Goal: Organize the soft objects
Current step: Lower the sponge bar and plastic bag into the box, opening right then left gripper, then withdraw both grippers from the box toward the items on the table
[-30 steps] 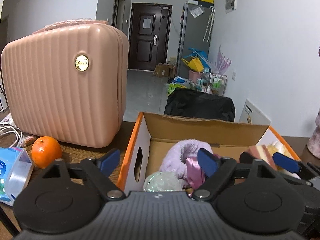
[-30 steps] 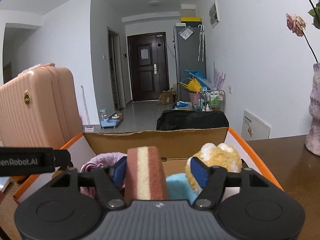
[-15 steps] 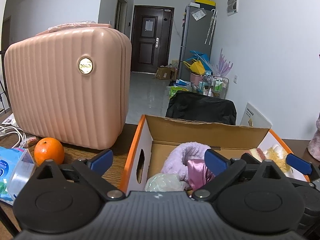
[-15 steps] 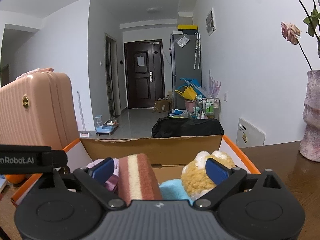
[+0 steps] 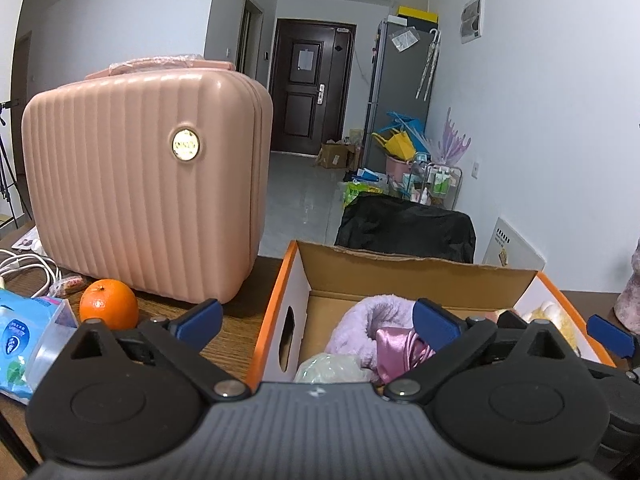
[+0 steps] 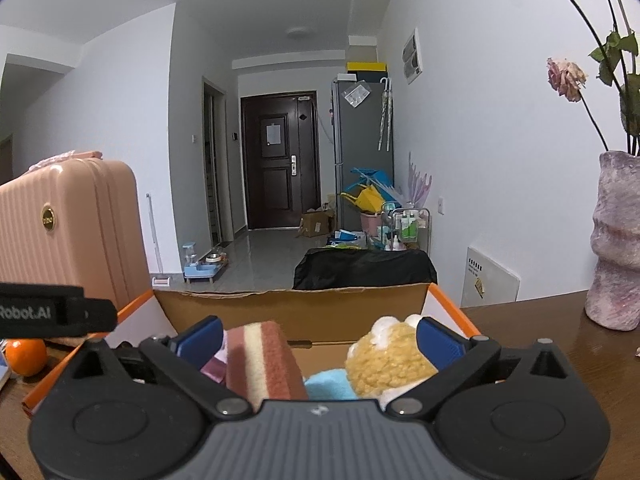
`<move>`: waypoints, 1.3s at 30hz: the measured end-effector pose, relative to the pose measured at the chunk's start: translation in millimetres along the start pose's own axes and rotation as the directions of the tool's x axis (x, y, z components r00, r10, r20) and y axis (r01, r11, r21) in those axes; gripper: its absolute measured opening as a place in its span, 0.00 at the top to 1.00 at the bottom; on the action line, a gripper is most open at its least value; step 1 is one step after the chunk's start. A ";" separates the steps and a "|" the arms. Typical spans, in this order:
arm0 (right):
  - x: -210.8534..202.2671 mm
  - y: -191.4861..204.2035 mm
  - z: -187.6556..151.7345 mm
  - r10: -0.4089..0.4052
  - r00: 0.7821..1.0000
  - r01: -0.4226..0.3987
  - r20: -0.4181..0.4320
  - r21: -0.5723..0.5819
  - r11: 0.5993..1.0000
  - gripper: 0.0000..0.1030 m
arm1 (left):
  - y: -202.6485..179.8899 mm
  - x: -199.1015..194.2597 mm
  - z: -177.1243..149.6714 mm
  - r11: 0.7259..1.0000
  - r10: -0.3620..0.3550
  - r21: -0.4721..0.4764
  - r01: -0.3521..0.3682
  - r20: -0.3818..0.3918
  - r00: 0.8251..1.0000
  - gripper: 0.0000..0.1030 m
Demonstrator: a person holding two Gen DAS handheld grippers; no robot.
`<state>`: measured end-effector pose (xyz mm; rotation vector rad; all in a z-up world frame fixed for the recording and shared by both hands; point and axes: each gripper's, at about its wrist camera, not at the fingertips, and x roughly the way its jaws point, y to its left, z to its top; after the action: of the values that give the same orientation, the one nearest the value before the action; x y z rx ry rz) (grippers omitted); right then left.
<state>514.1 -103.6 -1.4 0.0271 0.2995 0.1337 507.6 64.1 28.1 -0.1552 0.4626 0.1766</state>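
Observation:
An open cardboard box (image 5: 400, 272) with orange edges sits on the wooden table. It holds a lilac fluffy piece (image 5: 360, 328), a pink satin piece (image 5: 396, 344) and a pale green bundle (image 5: 328, 368). My left gripper (image 5: 316, 320) hovers at the box's near left corner, its jaws opening with nothing pressed between them. In the right wrist view a brown, cream and pink striped sponge (image 6: 264, 356) leans in the box beside a yellow plush toy (image 6: 388, 360) and a blue soft piece (image 6: 328, 386). My right gripper (image 6: 320, 338) is above them, jaws opening, pads clear of both.
A pink ribbed suitcase (image 5: 140, 200) stands left of the box, with an orange (image 5: 108, 304), a tissue pack (image 5: 24, 340) and white cables (image 5: 24, 264) in front of it. A mottled vase (image 6: 620, 240) of dried roses stands at the right. A black chair back (image 5: 404, 228) is behind the table.
Both grippers' jaws have spread wider. The right gripper has let go of the striped sponge, which now leans to the left in the box.

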 end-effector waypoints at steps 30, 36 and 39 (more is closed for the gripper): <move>-68.8 -20.2 -1.9 -0.027 0.999 0.028 0.037 -0.033 0.999 0.00 | -5.0 -77.6 -6.8 0.999 -0.043 0.016 0.042 0.088 0.995 0.00; -88.0 -25.4 -6.9 -0.021 0.999 0.022 0.037 -0.033 0.999 0.00 | 1.5 -95.2 -16.3 1.000 -0.031 0.009 0.030 0.092 0.995 0.00; -98.3 -27.8 -10.4 -0.016 0.999 0.017 0.038 -0.034 0.999 0.00 | 4.2 -106.0 -21.4 1.000 -0.026 0.005 0.026 0.096 0.995 0.00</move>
<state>421.5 -144.3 16.1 -0.0068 0.2595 0.1217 404.2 50.0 57.0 -0.1478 0.3646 0.1571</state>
